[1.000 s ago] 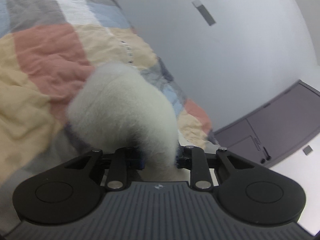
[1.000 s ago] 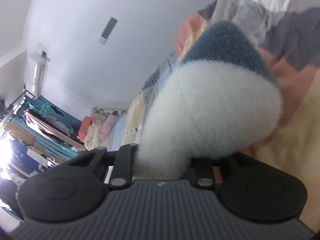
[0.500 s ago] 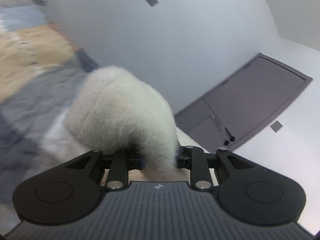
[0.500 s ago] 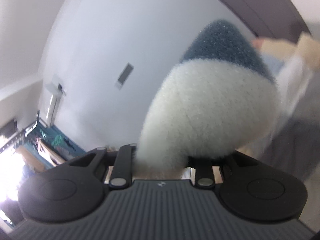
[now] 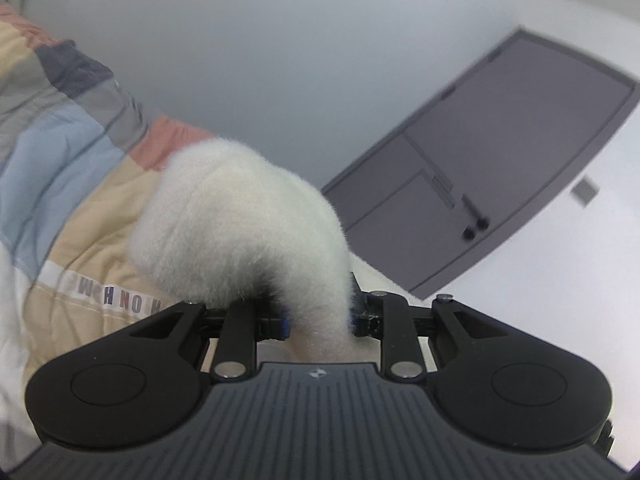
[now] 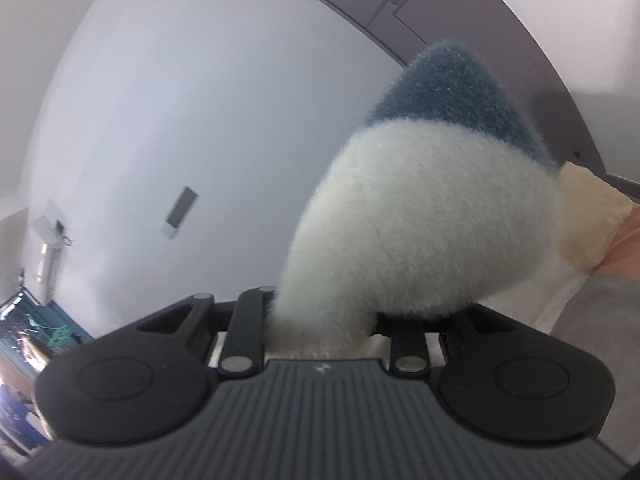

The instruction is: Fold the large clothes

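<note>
Left claw (image 5: 320, 320) is clamped on a bunched fold of the fluffy white garment (image 5: 240, 232); the fabric balloons up out of the jaws toward 11 o'clock. Right claw (image 6: 324, 320) is likewise pinched on the same kind of fleece, white with a blue-tipped corner (image 6: 448, 92) poking up at 1 o'clock. So the garment is in both claws and looks lifted off the bed; the span between the two grips is out of frame.

Risks, as I judge them:
- Pile is thick and slippery, and each grip looks like a small pinch near an edge. A fast swing or a tug between the hands could pull a corner free.
- Fabric blocks most of both views, so alignment of the edges can't be checked. A skewed fold is likely if it's laid down blind.
- Hanging bulk may drag on the bed and rumple.

Surroundings: patchwork quilt (image 5: 60, 152) on the bed at 9 o'clock in the left view, right under the garment. A person's sleeve (image 6: 588, 216) sits at 3 o'clock in the right view, close to the fleece. Farther out: grey door (image 5: 500, 168) at 2 o'clock, white wall (image 6: 200, 100), clothes rack (image 6: 36, 328) low at 8 o'clock. I see nothing in the way.
</note>
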Tool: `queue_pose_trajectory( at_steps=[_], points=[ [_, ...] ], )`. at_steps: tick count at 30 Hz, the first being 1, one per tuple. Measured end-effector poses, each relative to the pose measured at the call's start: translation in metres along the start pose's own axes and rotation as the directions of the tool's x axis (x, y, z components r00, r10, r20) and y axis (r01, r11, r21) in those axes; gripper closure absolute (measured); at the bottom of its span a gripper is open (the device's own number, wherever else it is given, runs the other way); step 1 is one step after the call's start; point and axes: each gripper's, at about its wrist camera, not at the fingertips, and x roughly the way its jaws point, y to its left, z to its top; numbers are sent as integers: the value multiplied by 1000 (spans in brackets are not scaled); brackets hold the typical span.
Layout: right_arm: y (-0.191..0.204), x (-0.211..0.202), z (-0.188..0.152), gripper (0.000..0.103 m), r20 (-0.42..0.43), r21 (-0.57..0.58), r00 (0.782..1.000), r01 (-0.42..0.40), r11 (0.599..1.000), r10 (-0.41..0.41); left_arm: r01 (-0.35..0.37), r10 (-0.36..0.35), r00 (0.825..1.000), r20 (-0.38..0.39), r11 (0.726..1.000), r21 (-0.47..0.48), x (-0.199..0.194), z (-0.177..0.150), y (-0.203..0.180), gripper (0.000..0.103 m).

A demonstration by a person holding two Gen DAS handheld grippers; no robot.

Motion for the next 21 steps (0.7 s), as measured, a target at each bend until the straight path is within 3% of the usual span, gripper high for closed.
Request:
queue_pose_trajectory(
  at_steps=[7,12,21],
  points=[
    [-85,35,-31,73,-55,89,997,53,995,-48,-56,63,993,-101,996,65,58,-44,50,75],
    [-103,25,-57,73,-70,40,997,15,999,-13,4,-4,997,-74,1000,-6,56,-66,91,74],
    [-137,22,-98,71,-72,121,997,38,992,-29,-34,35,996,-85,999,20,52,-100,112,63]
  ],
)
